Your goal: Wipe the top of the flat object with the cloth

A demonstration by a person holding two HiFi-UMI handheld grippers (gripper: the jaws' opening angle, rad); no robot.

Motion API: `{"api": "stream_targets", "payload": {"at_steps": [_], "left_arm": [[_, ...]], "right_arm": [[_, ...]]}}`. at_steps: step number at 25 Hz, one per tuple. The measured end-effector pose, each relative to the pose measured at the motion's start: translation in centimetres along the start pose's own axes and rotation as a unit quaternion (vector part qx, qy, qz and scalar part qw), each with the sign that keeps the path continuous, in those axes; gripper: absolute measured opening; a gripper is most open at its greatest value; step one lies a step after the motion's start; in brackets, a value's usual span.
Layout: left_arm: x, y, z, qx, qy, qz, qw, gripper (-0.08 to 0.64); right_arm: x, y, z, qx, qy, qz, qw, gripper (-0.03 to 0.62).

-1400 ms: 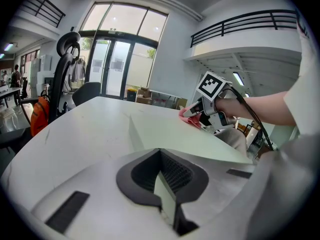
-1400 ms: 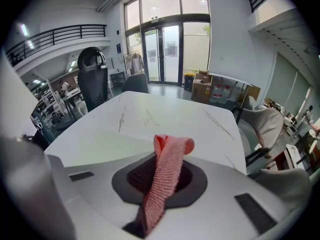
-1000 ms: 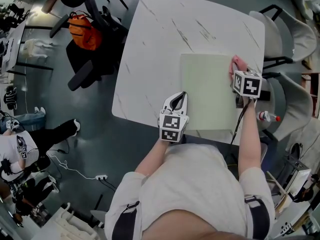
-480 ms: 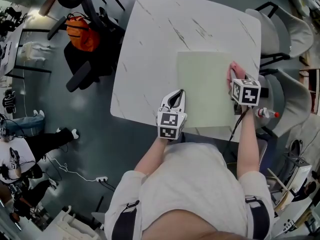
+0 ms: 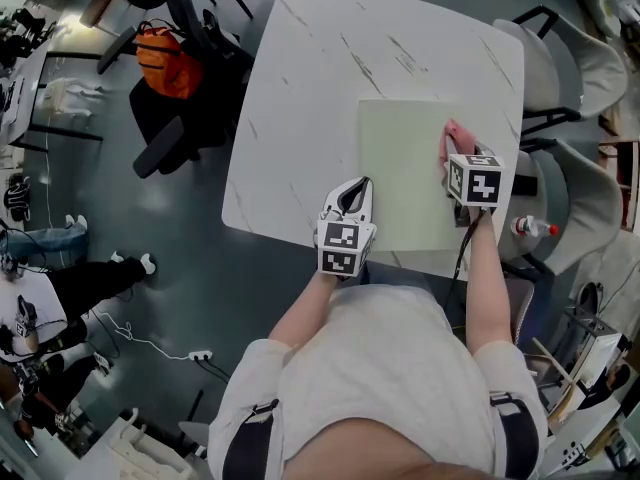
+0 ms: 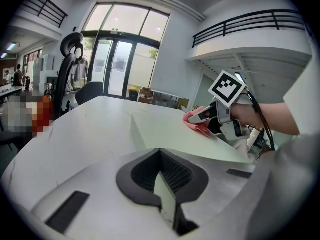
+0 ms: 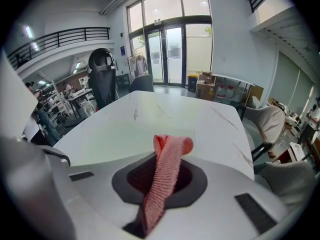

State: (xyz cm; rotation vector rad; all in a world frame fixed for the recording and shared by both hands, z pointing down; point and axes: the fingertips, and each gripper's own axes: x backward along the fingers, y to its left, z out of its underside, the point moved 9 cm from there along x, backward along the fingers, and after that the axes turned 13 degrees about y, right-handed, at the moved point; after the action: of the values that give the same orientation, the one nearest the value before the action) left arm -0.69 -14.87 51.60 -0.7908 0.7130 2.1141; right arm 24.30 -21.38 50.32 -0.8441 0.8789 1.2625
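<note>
Two claws, both mine, both occupied.

Item one: my left claw [image 5: 356, 196], clenched on the near left edge of the pale green board [image 5: 405, 168]. A thin strip of that edge shows between its jaws in the left gripper view.

Item two: my right claw [image 5: 447, 149], clamped on the pink cloth [image 5: 456, 130], which runs up between the jaws and folds over at the tip.

Cloth location: on the board's top, toward its right side, under the claw's tip.

Board location: flat on the white marbled table [image 5: 320, 78], in its near right part (near edge just inside the table's).

Also logged: an orange bag [image 5: 165, 60] by a black office chair [image 5: 160, 148] left of the table, and a small bottle [image 5: 530, 228] off its right side.
</note>
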Motion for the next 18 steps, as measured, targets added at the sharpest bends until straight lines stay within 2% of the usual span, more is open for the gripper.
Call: {"api": "stream_targets", "payload": {"at_steps": [18], "left_arm": [[2.8,-0.2,2.7,0.031,0.001,0.013,0.9994,0.015]], "right_arm": [[-1.7,9.8,-1.8,0.047,-0.004,-0.056,0.997,0.034]]}}
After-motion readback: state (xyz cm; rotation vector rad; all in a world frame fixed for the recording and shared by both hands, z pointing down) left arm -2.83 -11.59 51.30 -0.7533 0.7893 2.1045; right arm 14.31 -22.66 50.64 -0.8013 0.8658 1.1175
